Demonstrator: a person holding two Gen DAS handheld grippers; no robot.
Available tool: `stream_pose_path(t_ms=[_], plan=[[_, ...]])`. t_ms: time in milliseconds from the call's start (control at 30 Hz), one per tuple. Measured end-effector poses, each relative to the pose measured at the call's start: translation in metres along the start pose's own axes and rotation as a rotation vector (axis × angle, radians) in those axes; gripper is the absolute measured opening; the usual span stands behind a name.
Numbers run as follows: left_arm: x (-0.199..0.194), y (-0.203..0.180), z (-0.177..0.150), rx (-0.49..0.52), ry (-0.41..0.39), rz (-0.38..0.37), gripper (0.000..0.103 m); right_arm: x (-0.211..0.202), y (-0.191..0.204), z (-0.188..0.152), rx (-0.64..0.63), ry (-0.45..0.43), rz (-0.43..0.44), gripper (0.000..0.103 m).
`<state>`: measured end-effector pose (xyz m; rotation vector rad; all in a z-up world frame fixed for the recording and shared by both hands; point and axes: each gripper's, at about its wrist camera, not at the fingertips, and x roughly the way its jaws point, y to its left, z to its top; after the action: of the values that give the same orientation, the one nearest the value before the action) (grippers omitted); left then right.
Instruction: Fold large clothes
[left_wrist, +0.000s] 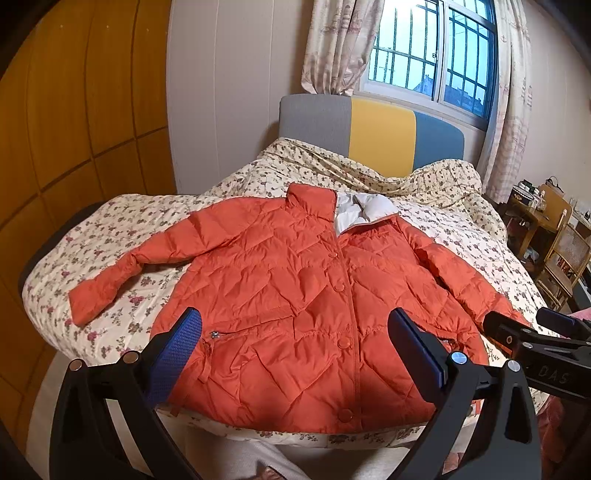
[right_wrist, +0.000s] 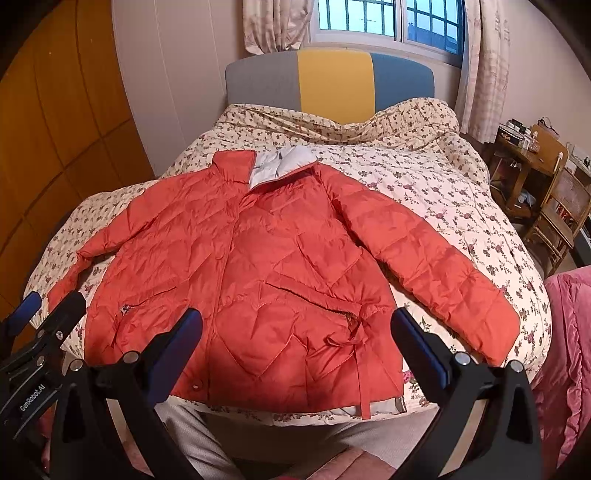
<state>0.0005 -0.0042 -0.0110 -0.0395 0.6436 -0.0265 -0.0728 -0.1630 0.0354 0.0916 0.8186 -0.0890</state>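
An orange quilted puffer jacket (left_wrist: 295, 295) (right_wrist: 258, 266) lies flat and face up on the bed, buttoned, white lining showing at the collar (left_wrist: 354, 214), both sleeves spread outward. My left gripper (left_wrist: 295, 332) hovers open above the jacket's hem, holding nothing. My right gripper (right_wrist: 295, 332) is also open, above the hem on the jacket's right side near the pocket tie (right_wrist: 351, 332). In the left wrist view the right gripper (left_wrist: 532, 328) shows at the right edge over the sleeve cuff. In the right wrist view the left gripper (right_wrist: 44, 314) shows at the far left.
The floral quilt (left_wrist: 110, 251) (right_wrist: 443, 192) covers the bed, bunched near the grey, yellow and blue headboard (right_wrist: 332, 81). A wooden wardrobe (left_wrist: 74, 129) stands left. A desk and chair (right_wrist: 554, 206) stand right. Pink fabric (right_wrist: 569, 350) lies at the right edge.
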Motion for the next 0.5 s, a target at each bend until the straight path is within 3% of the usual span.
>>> stream_pose_path(t_ms=[500], plan=[[0.0024,-0.0006,-0.0010,0.000,0.006,-0.003,0.100,0.0038,-0.0011,-0.0002,0.002,0.007,-0.003,0.101]])
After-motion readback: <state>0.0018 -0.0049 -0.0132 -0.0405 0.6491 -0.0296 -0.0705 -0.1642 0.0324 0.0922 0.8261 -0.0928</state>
